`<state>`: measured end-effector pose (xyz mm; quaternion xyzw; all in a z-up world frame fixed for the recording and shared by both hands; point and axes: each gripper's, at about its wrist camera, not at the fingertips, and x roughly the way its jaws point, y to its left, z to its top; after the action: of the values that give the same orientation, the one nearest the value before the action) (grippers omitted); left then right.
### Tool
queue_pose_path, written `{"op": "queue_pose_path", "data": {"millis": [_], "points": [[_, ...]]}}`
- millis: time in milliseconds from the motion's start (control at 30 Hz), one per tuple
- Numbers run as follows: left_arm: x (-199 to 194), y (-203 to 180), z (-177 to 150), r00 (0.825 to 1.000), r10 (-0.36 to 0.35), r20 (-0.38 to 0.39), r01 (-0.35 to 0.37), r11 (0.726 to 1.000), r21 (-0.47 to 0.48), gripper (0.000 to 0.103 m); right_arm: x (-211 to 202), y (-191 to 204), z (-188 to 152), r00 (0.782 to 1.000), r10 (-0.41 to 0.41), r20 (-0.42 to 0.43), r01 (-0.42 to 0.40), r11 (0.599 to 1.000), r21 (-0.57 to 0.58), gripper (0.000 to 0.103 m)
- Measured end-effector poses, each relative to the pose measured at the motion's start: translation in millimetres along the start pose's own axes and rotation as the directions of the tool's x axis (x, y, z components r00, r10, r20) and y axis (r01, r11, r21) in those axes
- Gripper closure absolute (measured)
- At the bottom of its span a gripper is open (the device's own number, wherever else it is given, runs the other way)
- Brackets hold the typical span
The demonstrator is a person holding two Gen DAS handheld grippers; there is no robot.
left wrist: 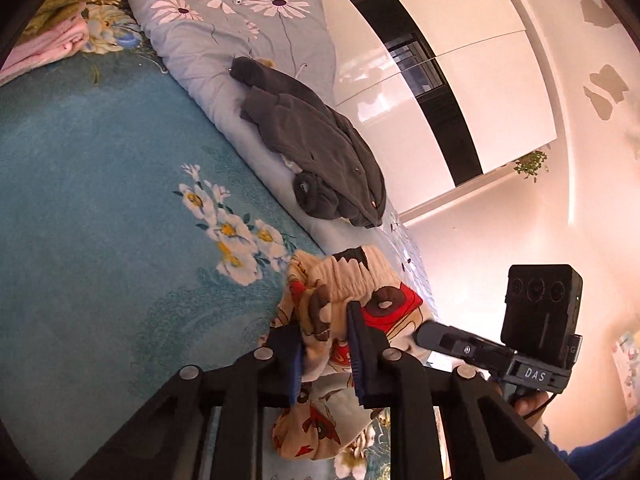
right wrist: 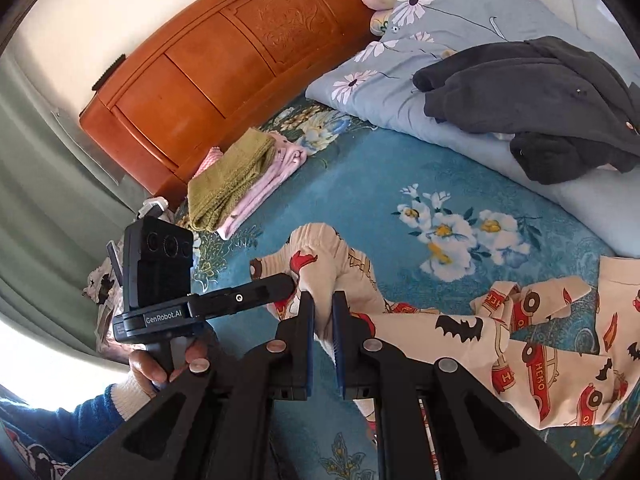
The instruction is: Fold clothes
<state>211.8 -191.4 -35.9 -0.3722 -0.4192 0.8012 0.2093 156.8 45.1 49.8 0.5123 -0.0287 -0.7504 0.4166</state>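
Note:
Cream children's pajama pants (right wrist: 532, 344) printed with red cars and black bats lie on the blue floral bedspread (right wrist: 380, 184). My left gripper (left wrist: 326, 346) is shut on the gathered waistband of the pants (left wrist: 352, 284). My right gripper (right wrist: 323, 312) is shut on the same bunched waistband end (right wrist: 320, 256), right beside the left gripper (right wrist: 256, 294). The right gripper also shows in the left wrist view (left wrist: 460, 340). The legs trail to the right across the bed.
A dark grey jacket (right wrist: 532, 96) lies on a folded light-blue daisy quilt (right wrist: 400, 76). Folded green (right wrist: 228, 176) and pink (right wrist: 272, 176) clothes are stacked near the wooden headboard (right wrist: 224, 56). White wardrobe doors (left wrist: 460, 60) stand past the bed.

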Motion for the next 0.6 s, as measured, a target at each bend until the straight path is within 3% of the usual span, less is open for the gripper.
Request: {"op": "queue_pose_path", "data": {"millis": [67, 167, 267, 333, 467, 600], "points": [[2, 12, -1, 0.995, 0.094, -0.019, -0.094, 0.995, -0.035, 0.086, 13, 0, -8, 0.998, 0.001, -0.055, -0.002, 1.000, -0.008, 0.091], [9, 36, -3, 0.968, 0.240, -0.081, -0.248, 0.962, -0.111, 0.087, 32, 1, -21, 0.990, 0.002, -0.138, -0.005, 1.000, -0.020, 0.089], [15, 63, -8, 0.940, 0.304, -0.156, -0.332, 0.921, -0.205, 0.087, 46, -6, -34, 0.979, -0.010, -0.203, 0.007, 1.000, -0.015, 0.088], [15, 71, -11, 0.932, 0.315, -0.178, -0.352, 0.905, -0.237, 0.087, 44, -20, -38, 0.980, -0.043, -0.195, 0.046, 0.999, 0.013, 0.087], [10, 67, -12, 0.944, 0.297, -0.142, -0.323, 0.918, -0.231, 0.087, 41, -67, -27, 0.981, -0.150, -0.126, 0.167, 0.977, 0.136, 0.075], [7, 66, -11, 0.951, 0.285, -0.117, -0.306, 0.921, -0.242, 0.087, 56, -116, -19, 0.963, -0.220, -0.156, 0.253, 0.936, 0.244, 0.061]]}}
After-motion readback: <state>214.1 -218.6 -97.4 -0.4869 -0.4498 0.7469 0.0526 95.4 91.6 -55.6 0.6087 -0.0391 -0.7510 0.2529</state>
